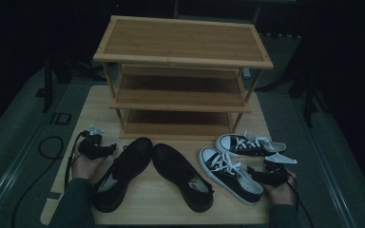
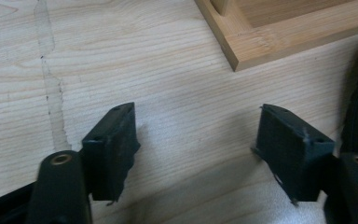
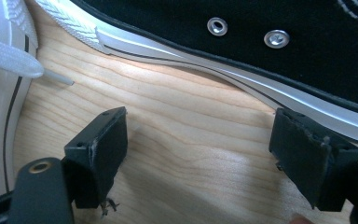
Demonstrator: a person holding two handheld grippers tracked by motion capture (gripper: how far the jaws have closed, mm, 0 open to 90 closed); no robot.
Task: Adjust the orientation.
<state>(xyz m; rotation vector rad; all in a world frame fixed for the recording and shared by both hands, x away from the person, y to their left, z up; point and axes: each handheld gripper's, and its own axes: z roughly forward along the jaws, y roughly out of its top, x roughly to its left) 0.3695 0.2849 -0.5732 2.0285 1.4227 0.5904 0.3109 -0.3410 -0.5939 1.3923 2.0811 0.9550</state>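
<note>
Four shoes lie on the pale wooden bench (image 1: pixel 147 194) before a three-tier bamboo shoe rack (image 1: pixel 183 71): two black slip-ons (image 1: pixel 123 173), two black-and-white lace-up sneakers (image 1: pixel 230 173). Left hand-held gripper (image 2: pixel 196 140) and right hand-held gripper (image 3: pixel 198 149) gape empty.

Pale woodgrain surface (image 1: pixel 147 199), honey-brown wooden rack (image 1: pixel 183 47). Two all-black shoes (image 1: pixel 123 173) on the left; right, two black sneakers (image 1: pixel 230 173) wore white laces, soles and toe caps. Both grippers (image 1: pixel 97 148) were black.

Dim room, grey carpeted floor (image 1: pixel 19 118), black cable (image 1: pixel 47 145) lying left, dark backdrop behind.
</note>
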